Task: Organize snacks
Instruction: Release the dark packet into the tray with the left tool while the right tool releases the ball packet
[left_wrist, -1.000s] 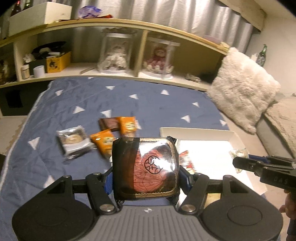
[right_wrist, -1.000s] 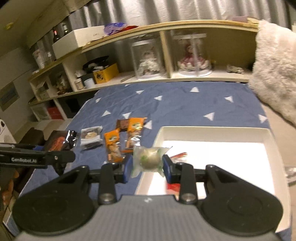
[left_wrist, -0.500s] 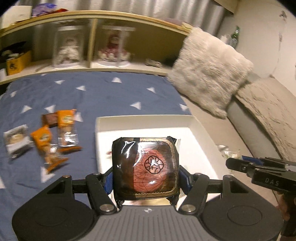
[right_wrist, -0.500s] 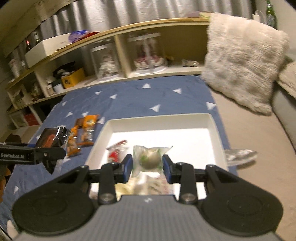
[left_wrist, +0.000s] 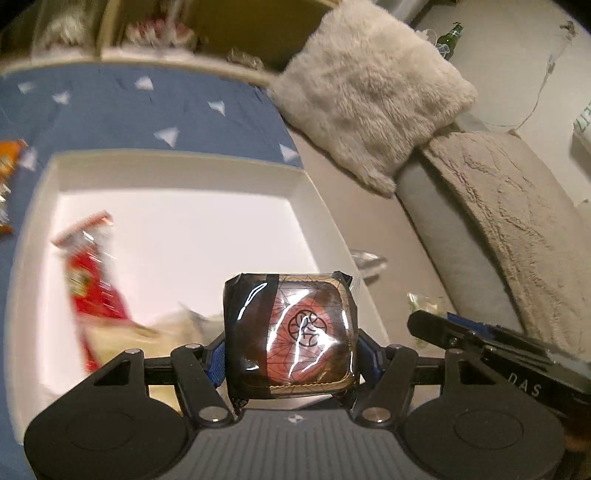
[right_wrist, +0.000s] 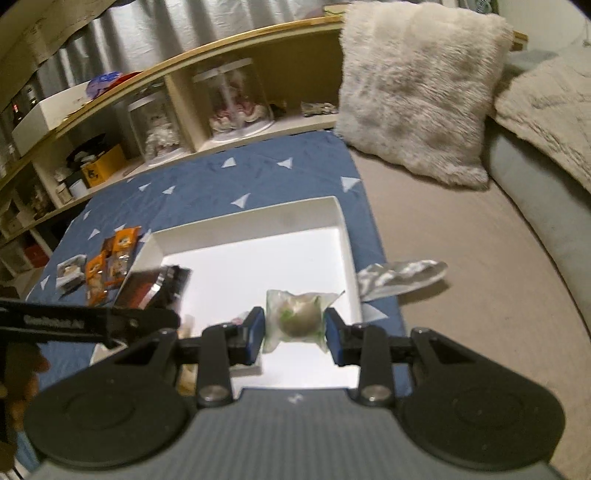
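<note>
The left gripper pinches a dark spiderweb-print packet between its blue pads, holding it over the near right part of the white tray. The right gripper clamps a clear pouch with a round brownish-green snack inside, above the tray's near right corner.

In the tray lie a red packet, blurred, along the left side, and a pale wrapper just beside it near the front edge; what the wrapper holds cannot be made out. The rest of the tray floor is bare white.

The tray sits on a blue blanket with white triangles. Left of the tray, on the blanket, orange packets and a grey-white packet lie close together, apart from the tray wall. A crumpled silver wrapper lies on the beige bedding just outside the tray's right wall.

In the right wrist view the left gripper and its dark packet cross in front of the tray's left wall, hiding part of it. Beyond, a fluffy pillow leans near a wooden shelf with domed figurines.
</note>
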